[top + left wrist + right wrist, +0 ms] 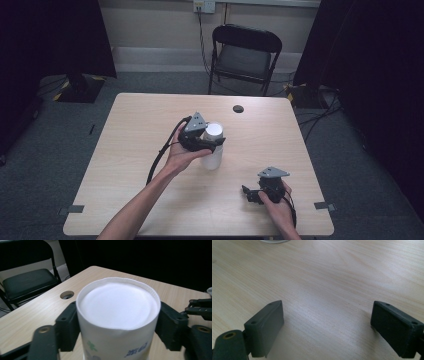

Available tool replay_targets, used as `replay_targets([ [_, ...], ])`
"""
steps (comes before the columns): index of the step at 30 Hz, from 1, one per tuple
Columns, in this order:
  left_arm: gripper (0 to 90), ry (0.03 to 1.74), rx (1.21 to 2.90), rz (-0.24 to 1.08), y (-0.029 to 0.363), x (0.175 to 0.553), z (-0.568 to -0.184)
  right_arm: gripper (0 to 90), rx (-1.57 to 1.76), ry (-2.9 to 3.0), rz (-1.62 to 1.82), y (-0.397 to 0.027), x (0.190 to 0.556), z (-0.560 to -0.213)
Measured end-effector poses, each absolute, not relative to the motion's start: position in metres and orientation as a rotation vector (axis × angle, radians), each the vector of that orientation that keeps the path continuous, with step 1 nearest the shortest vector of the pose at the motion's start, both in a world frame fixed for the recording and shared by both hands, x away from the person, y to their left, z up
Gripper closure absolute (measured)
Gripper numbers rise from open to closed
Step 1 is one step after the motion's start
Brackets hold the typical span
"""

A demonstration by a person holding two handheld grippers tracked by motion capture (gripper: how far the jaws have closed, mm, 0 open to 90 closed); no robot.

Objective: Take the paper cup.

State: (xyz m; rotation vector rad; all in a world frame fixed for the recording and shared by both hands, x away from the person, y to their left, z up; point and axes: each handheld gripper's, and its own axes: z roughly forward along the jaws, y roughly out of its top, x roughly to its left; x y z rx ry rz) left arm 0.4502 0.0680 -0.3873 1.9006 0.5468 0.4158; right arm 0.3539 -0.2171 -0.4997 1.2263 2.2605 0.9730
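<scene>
Your left tool [117,322] grips the paper cup [117,315] mid-worktop [150,125]; its wall already dents, so more squeeze crumples it. Right tool [332,325] sits open near the right front corner.

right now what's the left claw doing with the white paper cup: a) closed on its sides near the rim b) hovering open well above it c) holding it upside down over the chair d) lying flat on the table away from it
a: the left claw has a pad pressed on each side of the white paper cup, whose wall dents inward near the rim.
</scene>
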Motion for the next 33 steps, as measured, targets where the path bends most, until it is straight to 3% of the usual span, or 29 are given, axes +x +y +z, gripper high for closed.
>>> replay_targets([
  [33,33.1,0.573,1.857,0.400,0.070,0.449,-0.375,10.8,1.226,2.261,0.973,-0.217,0.354,-0.500],
])
